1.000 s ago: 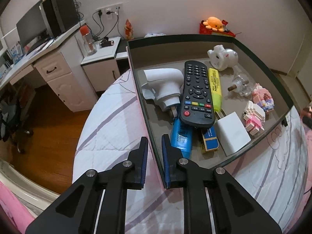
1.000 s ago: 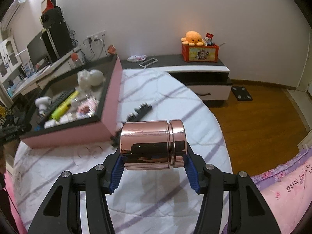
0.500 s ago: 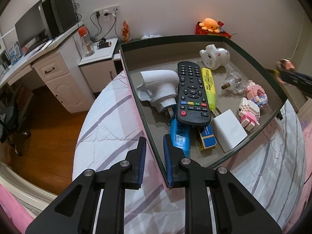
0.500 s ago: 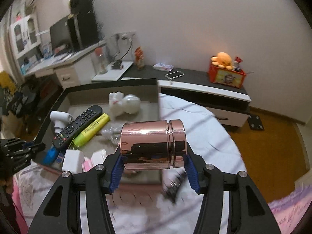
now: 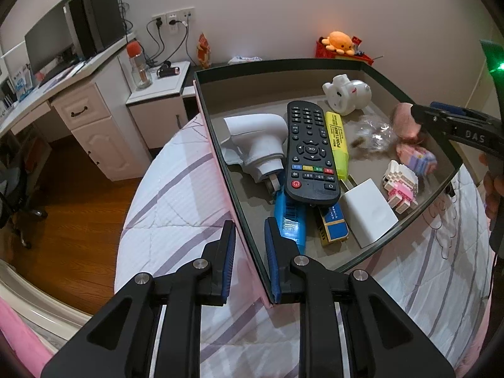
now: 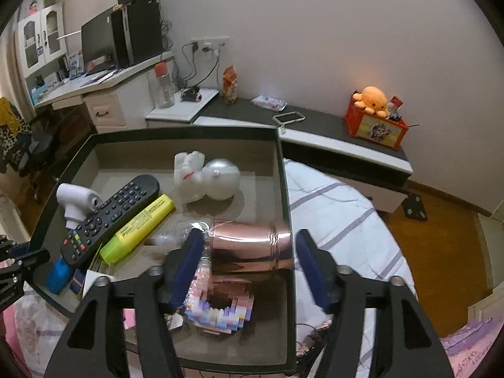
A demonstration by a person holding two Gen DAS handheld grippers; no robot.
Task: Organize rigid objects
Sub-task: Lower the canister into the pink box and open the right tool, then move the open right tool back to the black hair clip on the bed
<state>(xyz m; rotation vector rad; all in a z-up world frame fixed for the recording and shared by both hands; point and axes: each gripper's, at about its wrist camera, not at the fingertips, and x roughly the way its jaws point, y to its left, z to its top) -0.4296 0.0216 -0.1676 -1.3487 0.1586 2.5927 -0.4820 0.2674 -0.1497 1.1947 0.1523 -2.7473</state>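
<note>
A pink box [image 5: 283, 61] with a black rim lies on the bed. My left gripper [image 5: 249, 223] is shut on its near left wall, one finger inside and one outside. My right gripper [image 6: 249, 236] hangs over the box's [image 6: 189, 130] right side, jaws opening. A shiny rose-gold cylinder [image 6: 252, 249] lies sideways between them, blurred, with a gap at each pad. It sits just above a pastel block toy [image 6: 220, 308], beside the right wall. In the left wrist view the right gripper [image 5: 422, 116] enters from the right with the cylinder [image 5: 406, 119] a pink blur.
The box holds a black remote [image 5: 310, 151], a yellow highlighter [image 5: 338, 145], a white handheld device [image 5: 255, 145], a white figurine [image 5: 346, 97], a white adapter [image 5: 367, 211] and a blue item [image 5: 289, 220]. The striped quilt [image 5: 176, 189] surrounds it. A desk [image 5: 85, 107] stands left.
My right gripper carried the cylinder from over the quilt to over the box, then spread its jaws off it. The left gripper kept its clamp on the wall.
</note>
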